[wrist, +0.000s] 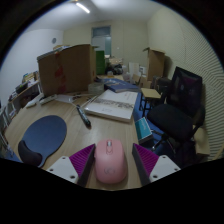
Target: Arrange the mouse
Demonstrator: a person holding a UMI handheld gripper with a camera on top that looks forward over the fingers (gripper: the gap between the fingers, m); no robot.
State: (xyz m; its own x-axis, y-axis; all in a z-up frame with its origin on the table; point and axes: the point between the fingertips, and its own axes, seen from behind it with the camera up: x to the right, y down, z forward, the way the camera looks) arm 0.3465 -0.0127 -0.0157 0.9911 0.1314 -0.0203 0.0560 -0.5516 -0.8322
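Observation:
A pink mouse (110, 162) lies on the wooden table (100, 132), between the fingers of my gripper (113, 150). The magenta pads (84, 160) stand at either side of it, the left one close against its side. A narrow gap shows at the right one. The gripper is open. The mouse's front end reaches a little past the fingertips. A round dark blue mouse mat (45, 133) lies on the table ahead to the left of the fingers.
A dark rounded object (30, 153) sits by the mat's near left edge. A large cardboard box (65, 68) stands at the back left, with a white flat box (112, 105) in the middle. A black office chair (178, 108) is at the right. A dark pen-like stick (84, 117) lies beside the mat.

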